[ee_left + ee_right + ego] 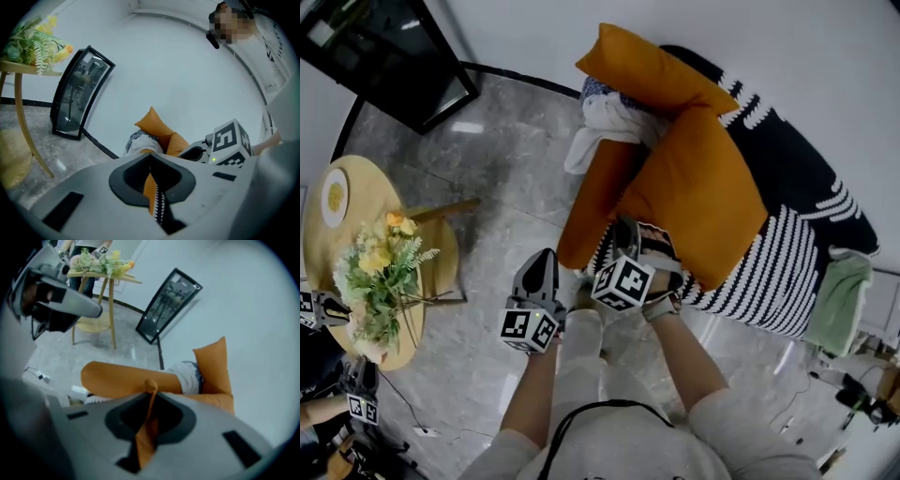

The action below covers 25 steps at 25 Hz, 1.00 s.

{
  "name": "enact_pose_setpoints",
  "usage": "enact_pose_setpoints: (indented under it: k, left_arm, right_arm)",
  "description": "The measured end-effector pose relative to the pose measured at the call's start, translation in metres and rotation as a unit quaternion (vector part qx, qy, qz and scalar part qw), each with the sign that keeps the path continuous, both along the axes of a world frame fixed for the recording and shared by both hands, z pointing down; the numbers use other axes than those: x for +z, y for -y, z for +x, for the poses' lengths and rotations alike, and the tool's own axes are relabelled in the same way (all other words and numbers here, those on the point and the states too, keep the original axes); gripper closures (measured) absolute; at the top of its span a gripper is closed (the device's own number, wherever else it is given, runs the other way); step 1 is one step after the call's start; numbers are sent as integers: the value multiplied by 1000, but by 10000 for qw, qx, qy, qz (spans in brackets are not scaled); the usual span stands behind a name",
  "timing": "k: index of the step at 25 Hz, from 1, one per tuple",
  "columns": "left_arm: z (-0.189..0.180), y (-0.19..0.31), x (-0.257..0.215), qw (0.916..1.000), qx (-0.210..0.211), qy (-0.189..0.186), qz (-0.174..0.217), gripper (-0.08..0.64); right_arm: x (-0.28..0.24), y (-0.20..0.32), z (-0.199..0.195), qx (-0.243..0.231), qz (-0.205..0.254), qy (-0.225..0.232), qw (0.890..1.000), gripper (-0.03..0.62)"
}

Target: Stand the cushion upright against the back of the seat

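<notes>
The orange cushion [703, 192] lies slanted across the black-and-white striped seat [787, 178], its near corner pinched in the closed right gripper [639, 234] and hidden beneath it. Its far end meets a second cushion [652, 70] propped at the wall, partly covered by a white cloth [605, 122]. A third cushion [598, 197] runs along the seat's front. The left gripper [546, 267] hangs beside that one over the grey marble floor [506, 187], jaws a slit apart and holding nothing. The seat's back is hard to make out from above. A round wooden table [366, 187] carries flowers [384, 262]
</notes>
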<state>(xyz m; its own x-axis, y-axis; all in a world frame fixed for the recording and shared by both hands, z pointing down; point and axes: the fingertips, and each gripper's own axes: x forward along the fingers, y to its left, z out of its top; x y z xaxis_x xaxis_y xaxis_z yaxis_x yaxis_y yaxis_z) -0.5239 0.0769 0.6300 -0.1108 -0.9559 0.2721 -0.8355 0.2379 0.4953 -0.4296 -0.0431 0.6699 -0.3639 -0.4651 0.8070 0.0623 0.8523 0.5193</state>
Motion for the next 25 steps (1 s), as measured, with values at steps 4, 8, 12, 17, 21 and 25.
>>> enact_pose_setpoints:
  k: [4,8,12,17,21,25]
  left_arm:
    - [14,15,-9,9998,205,23,74,535]
    - [36,33,-18,9984,537,35,170,535]
    - [56,44,-27,9970,739,51,219,535]
    - [77,58,-32,9943,1031,59,263,535]
    - [95,72,-41,9911,1284,94,342,535]
    - [112,86,-55,9869,1536,80,481,535]
  right_arm:
    - [-28,2,18,163,155,314,9993,537]
    - [-53,8,40,370,360,573,9970,538]
    - [-77,14,59,532,553,827,9936,538]
    - [-108,24,89,872,840,1196,9854,543]
    - [-132,31,114,1158,947,1449,9781,545]
    - [-147,32,136,1368,1067,1601,9717,545]
